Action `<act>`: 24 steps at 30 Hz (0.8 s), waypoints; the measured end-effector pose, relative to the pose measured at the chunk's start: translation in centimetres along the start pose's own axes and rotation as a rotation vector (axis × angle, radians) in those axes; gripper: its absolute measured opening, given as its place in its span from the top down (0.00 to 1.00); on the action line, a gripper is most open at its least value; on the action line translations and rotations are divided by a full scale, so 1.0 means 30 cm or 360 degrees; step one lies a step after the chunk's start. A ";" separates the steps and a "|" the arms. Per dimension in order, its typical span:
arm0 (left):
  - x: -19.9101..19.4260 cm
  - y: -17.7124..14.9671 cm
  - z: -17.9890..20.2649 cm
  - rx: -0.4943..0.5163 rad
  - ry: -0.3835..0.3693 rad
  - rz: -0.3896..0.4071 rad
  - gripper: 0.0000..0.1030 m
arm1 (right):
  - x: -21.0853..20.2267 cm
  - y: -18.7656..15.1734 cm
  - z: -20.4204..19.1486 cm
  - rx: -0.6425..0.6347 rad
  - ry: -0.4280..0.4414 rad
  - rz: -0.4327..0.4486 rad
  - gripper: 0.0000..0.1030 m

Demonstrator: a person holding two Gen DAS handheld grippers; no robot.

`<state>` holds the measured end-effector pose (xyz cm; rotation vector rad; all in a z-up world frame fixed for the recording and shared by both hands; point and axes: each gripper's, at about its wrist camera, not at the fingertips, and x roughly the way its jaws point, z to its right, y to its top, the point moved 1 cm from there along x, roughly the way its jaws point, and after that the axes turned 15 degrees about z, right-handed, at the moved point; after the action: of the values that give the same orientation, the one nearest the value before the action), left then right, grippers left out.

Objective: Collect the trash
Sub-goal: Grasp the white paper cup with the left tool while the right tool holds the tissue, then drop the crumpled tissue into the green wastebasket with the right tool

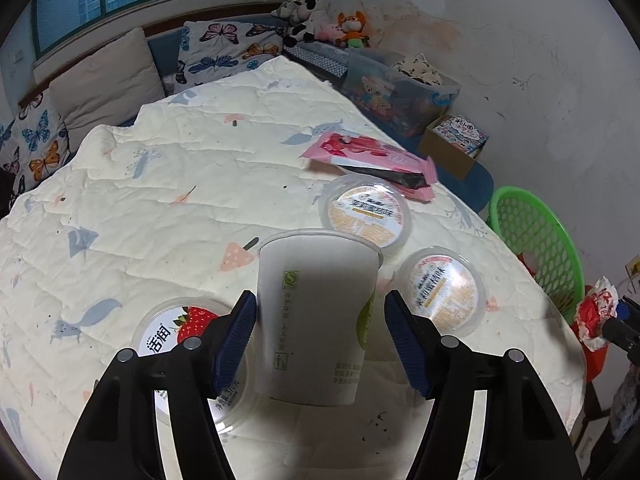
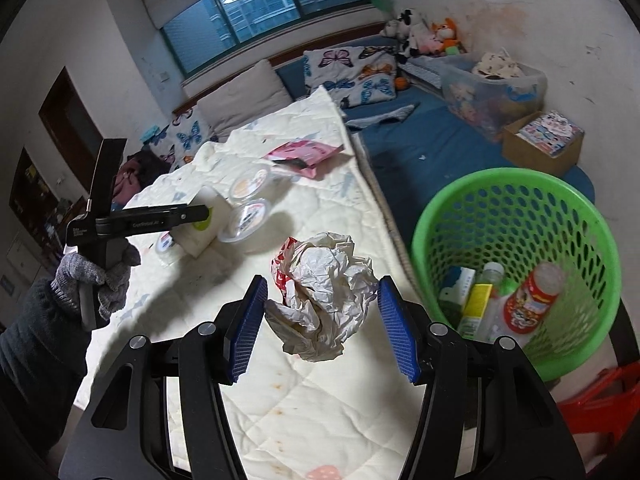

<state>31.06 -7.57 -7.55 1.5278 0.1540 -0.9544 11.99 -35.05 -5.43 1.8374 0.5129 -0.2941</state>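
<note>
A white paper cup (image 1: 316,320) lies on the quilt between the fingers of my left gripper (image 1: 320,340); the left pad touches it, the right pad stands a little off. A strawberry yogurt tub (image 1: 176,332), two lidded cups (image 1: 366,210) (image 1: 442,290) and a pink wrapper (image 1: 372,156) lie around it. My right gripper (image 2: 322,322) holds a crumpled white and red paper ball (image 2: 324,296) above the quilt, left of the green basket (image 2: 516,208). The left gripper (image 2: 168,216) also shows in the right wrist view.
The basket holds bottles and cartons (image 2: 520,300) and stands on a red stool (image 2: 600,396) beside the bed. A clear storage bin (image 2: 492,84) and a cardboard box (image 2: 544,140) sit on the blue mattress. Pillows (image 1: 104,76) line the headboard.
</note>
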 end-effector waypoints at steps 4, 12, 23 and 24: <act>0.020 -0.002 -0.005 0.0000 -0.0011 -0.0016 0.38 | -0.007 0.004 0.019 0.0009 -0.0021 0.0007 0.44; 0.029 -0.008 0.005 0.0010 -0.0010 -0.0005 0.39 | -0.027 0.004 0.044 0.0016 -0.0062 0.0016 0.44; -0.100 0.012 -0.015 -0.0049 0.0076 0.0081 0.41 | -0.072 0.029 0.139 0.0102 -0.0130 0.0056 0.44; -0.121 0.019 -0.010 -0.0042 0.0083 0.0097 0.41 | -0.078 0.036 0.159 0.0105 -0.0154 0.0064 0.44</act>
<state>29.21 -5.89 -4.84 1.5251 0.1557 -0.8615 10.73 -40.30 -5.02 1.8851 0.4026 -0.3747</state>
